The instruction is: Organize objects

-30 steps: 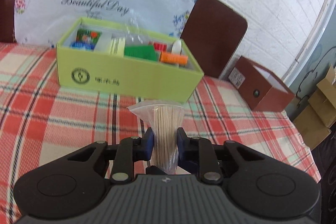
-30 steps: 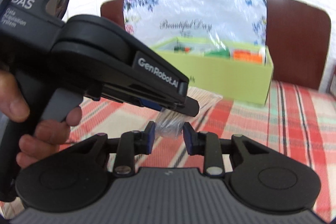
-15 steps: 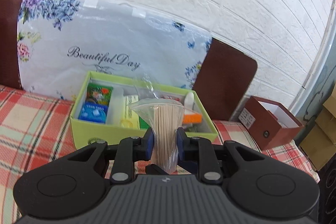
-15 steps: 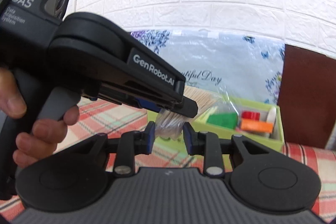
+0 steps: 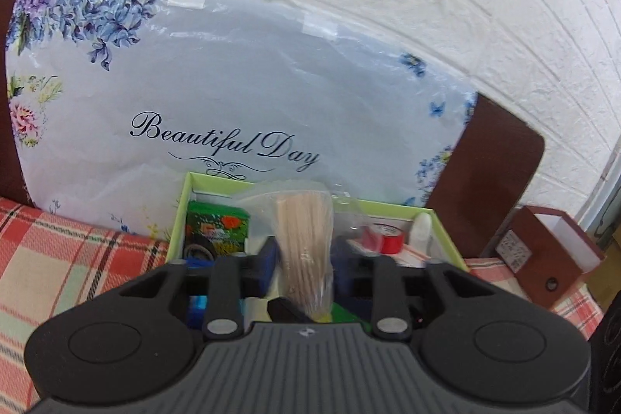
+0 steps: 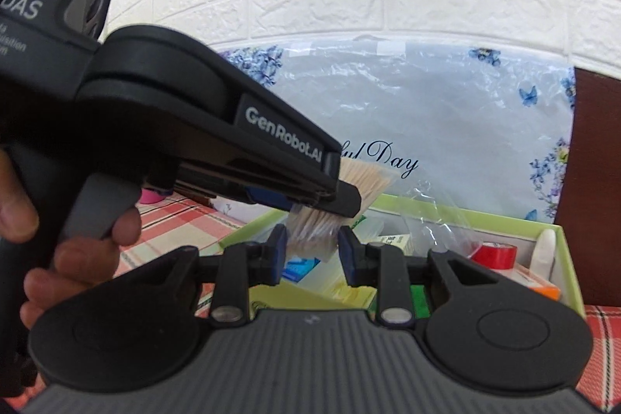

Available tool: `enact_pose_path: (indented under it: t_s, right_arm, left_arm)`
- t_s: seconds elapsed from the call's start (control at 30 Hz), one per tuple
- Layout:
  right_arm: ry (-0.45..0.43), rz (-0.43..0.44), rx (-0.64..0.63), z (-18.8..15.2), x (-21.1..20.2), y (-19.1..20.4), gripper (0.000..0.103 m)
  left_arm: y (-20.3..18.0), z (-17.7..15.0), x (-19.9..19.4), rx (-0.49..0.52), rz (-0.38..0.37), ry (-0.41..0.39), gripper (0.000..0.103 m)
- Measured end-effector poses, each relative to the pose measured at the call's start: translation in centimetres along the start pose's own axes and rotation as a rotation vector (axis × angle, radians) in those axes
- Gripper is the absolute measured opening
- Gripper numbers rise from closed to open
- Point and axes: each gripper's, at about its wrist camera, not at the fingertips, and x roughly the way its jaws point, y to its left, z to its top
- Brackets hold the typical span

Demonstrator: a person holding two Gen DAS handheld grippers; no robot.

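Observation:
A clear bag of wooden sticks sits between the blue pads of my left gripper, which is shut on it and holds it above the green box. The box holds a green packet, red tape and a white tube. In the right wrist view the same bag sticks out past the left gripper's body over the box. My right gripper brackets the bag's lower end, jaws close beside it; contact is unclear.
A floral "Beautiful Day" bag leans against dark chair backs behind the box. A brown box stands at the right on the red plaid tablecloth. A white brick wall is behind.
Both grippers have risen and moved forward with the bag of sticks, from low over the tablecloth to above the green box. The left grip stays shut.

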Motion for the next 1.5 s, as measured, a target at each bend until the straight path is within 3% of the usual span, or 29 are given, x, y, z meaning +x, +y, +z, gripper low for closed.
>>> enact_pose_path:
  t_s: [0.03, 0.07, 0.17, 0.27, 0.3, 0.57, 0.77, 1.17, 1.5]
  right_arm:
    - [0.018, -0.005, 0.007, -0.2, 0.9, -0.2, 0.045]
    - [0.033, -0.022, 0.016, -0.4, 1.4, -0.4, 0.062]
    - [0.021, -0.033, 0.041, -1.9, 1.4, -1.1, 0.073]
    - [-0.027, -0.057, 0.081, -3.0, 0.1, -1.9, 0.098]
    - [-0.037, -0.063, 0.076, -3.2, -0.4, -1.7, 0.101]
    - [-0.030, -0.103, 0.067, -2.8, -3.7, -1.3, 0.103]
    - [0.020, -0.151, 0.091, -2.9, -7.7, -1.1, 0.103]
    - [0.188, -0.269, 0.161, -8.8, -16.2, -0.7, 0.103]
    - [0.171, -0.307, 0.171, -10.5, -21.0, 0.9, 0.103]
  left_arm:
    - [0.4, -0.1, 0.4, -0.007, 0.034, -0.002, 0.082]
    - [1.0, -0.4, 0.4, -0.028, 0.081, -0.019, 0.086]
    - [2.8, -1.5, -0.5, -0.094, 0.088, -0.061, 0.086]
    - [4.0, -2.2, -1.5, -0.156, 0.102, -0.091, 0.086]
    - [4.1, -2.4, -1.7, -0.164, 0.109, -0.090, 0.086]
    - [2.5, -3.4, -5.4, -0.134, 0.153, -0.107, 0.088]
    - [-0.2, -5.1, -8.9, -0.043, 0.267, 0.017, 0.091]
    - [-4.6, -13.6, -15.1, 0.064, 0.316, 0.114, 0.092]
    - [-6.8, -16.8, -17.9, 0.117, 0.353, 0.111, 0.092]
